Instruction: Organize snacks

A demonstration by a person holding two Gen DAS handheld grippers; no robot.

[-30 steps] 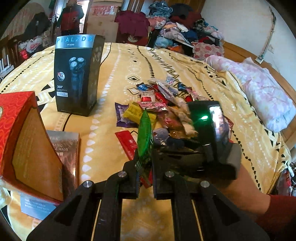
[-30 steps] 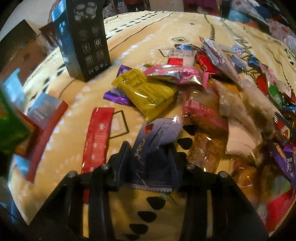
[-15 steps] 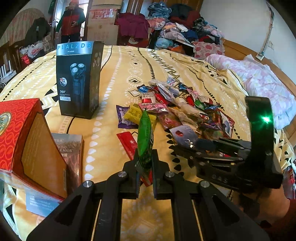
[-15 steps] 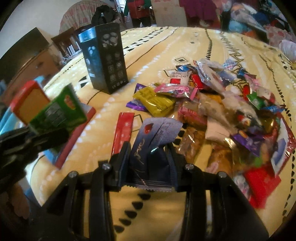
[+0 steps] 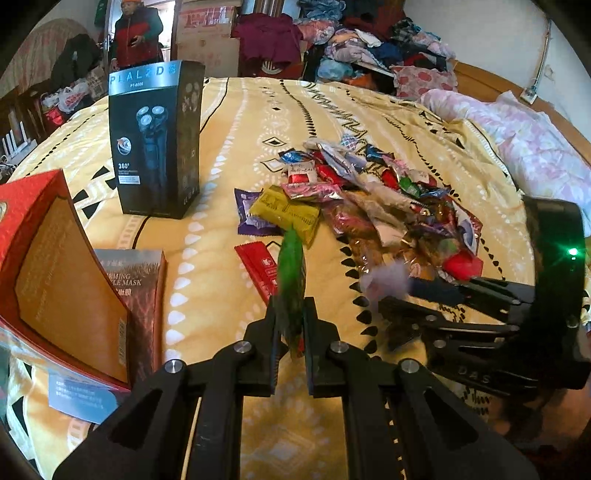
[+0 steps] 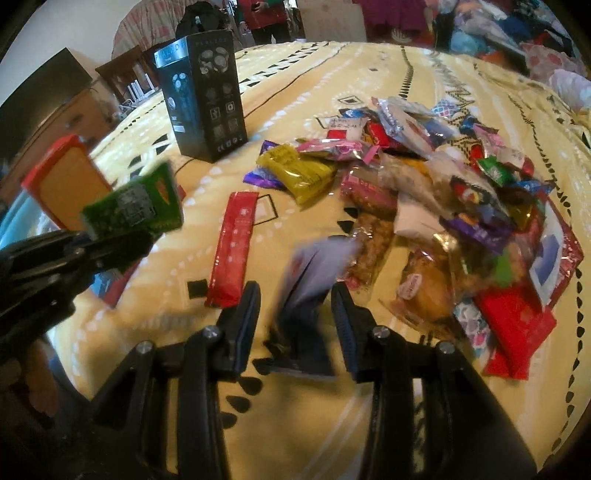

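Observation:
My left gripper is shut on a green snack packet held edge-up above the yellow bedspread; the right wrist view shows the packet at the left. My right gripper is opening. A blurred blue-grey packet sits between its jaws, and the pads no longer press on it. The left wrist view shows that gripper at the right, with the packet at its tips. The snack pile lies just beyond, and a red stick packet lies apart on its left.
A tall black shaver box stands at the back left. An open red box and a mask box lie at the near left. A pink quilt covers the right edge. A person stands in the doorway.
My right gripper rose away from the pile with the blue-grey packet. Its jaws have now parted and the packet is blurred and loose between them. The left gripper kept its grip.

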